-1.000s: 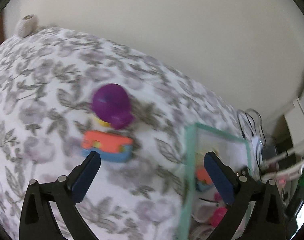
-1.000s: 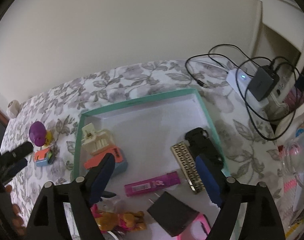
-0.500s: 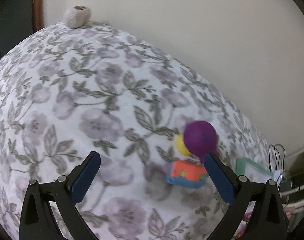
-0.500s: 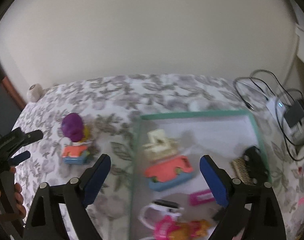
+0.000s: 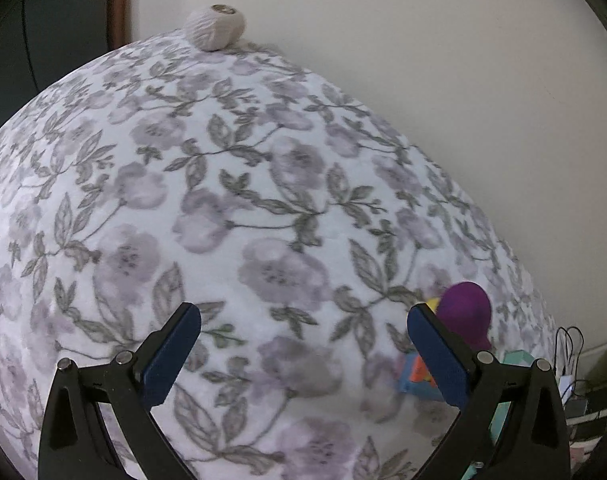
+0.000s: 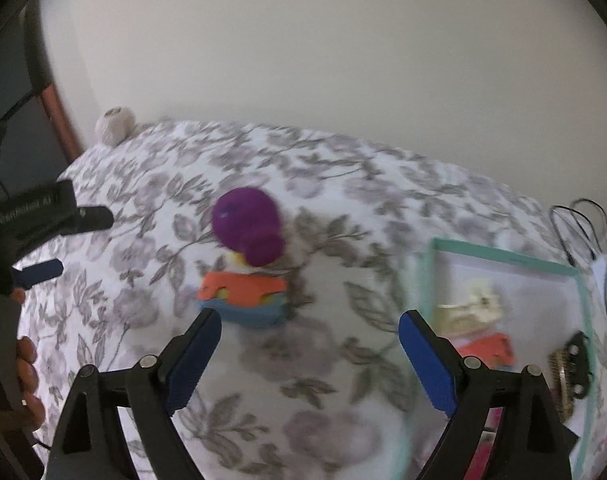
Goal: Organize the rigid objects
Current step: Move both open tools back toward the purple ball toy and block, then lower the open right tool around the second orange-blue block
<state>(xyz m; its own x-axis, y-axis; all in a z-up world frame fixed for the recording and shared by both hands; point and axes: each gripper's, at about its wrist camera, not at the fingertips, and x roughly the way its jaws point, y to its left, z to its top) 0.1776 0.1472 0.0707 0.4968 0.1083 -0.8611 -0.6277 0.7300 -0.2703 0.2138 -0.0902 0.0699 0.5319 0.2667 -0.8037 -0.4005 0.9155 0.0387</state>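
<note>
A purple toy (image 6: 247,226) and an orange-and-blue toy car (image 6: 243,298) lie together on the floral bedspread (image 6: 343,208). My right gripper (image 6: 309,326) hangs open just in front of the car, nothing between its pads. To the right sits a teal-rimmed box (image 6: 503,258) with several toys inside. In the left wrist view my left gripper (image 5: 303,322) is open over bare bedspread; the purple toy (image 5: 465,310) and the car (image 5: 413,376) show behind its right finger. The left gripper (image 6: 43,248) also appears at the left edge of the right wrist view, in a hand.
A cream ball of yarn (image 5: 215,26) rests at the bed's far corner by the wall. Cables and a charger (image 6: 599,252) lie right of the box. A dark wooden frame (image 5: 117,0) stands beyond the bed's left edge.
Both grippers have swung left over the bed. The box slid to the right edge of the right view and the two toys came to its centre; they drifted right in the left view.
</note>
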